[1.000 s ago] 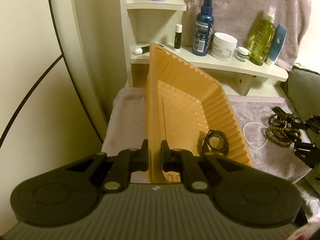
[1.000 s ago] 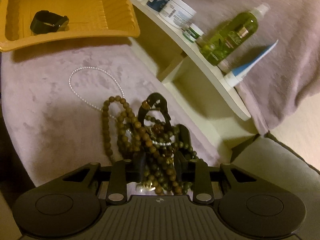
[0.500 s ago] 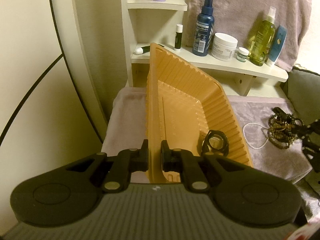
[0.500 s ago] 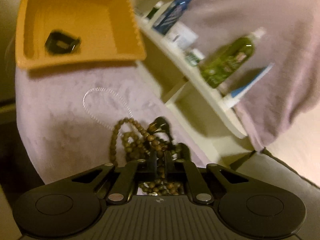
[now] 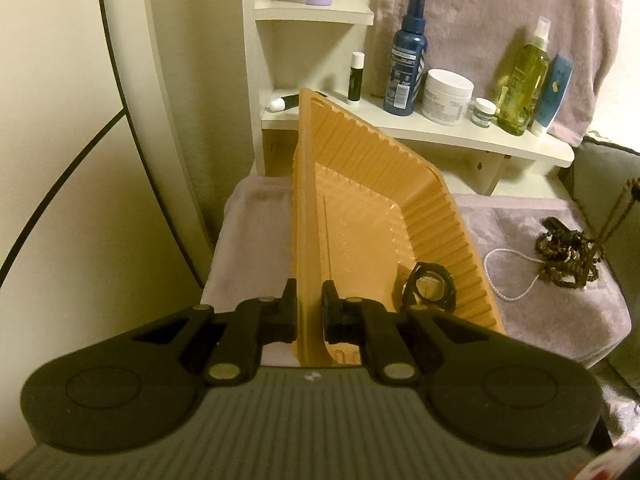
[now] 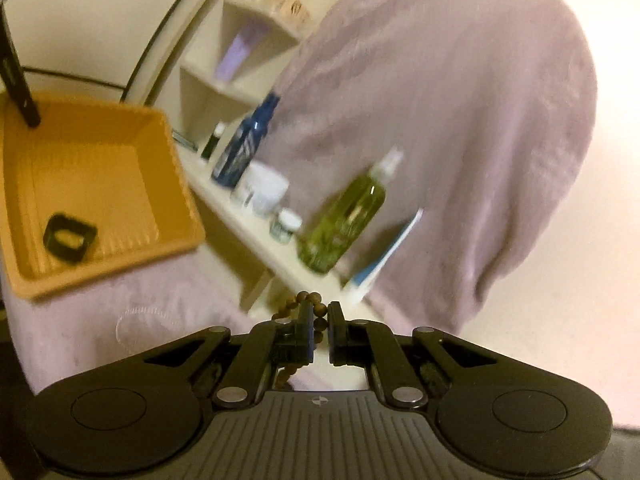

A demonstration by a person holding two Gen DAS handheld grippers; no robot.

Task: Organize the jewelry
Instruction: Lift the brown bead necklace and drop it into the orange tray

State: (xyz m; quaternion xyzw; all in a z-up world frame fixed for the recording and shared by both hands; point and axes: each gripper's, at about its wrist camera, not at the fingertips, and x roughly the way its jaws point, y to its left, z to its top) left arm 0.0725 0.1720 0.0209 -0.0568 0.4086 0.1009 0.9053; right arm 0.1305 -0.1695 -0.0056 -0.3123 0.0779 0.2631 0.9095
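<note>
My left gripper (image 5: 309,300) is shut on the near rim of a ribbed orange tray (image 5: 360,216), holding it tipped up on its edge. A black watch (image 5: 430,287) lies in the tray's low corner. My right gripper (image 6: 320,320) is shut on a brown wooden bead strand (image 6: 306,300), raised above the cloth. In the left wrist view that strand (image 5: 618,216) runs taut up from a pile of dark bead jewelry (image 5: 568,254) on the mauve cloth (image 5: 540,320). A white pearl necklace (image 5: 506,276) lies between pile and tray. The tray (image 6: 96,184) and watch (image 6: 70,238) show blurred in the right wrist view.
A cream shelf (image 5: 420,128) behind the tray carries a blue spray bottle (image 5: 406,60), a white jar (image 5: 446,96), a green bottle (image 5: 524,84) and a small tube (image 5: 356,76). A mauve towel (image 5: 480,20) hangs behind. A curved cream wall panel (image 5: 80,160) stands left.
My right gripper closed on a bead strand and rose, tilting upward; the strand now stretches up from the pile. The left gripper and tray have not moved.
</note>
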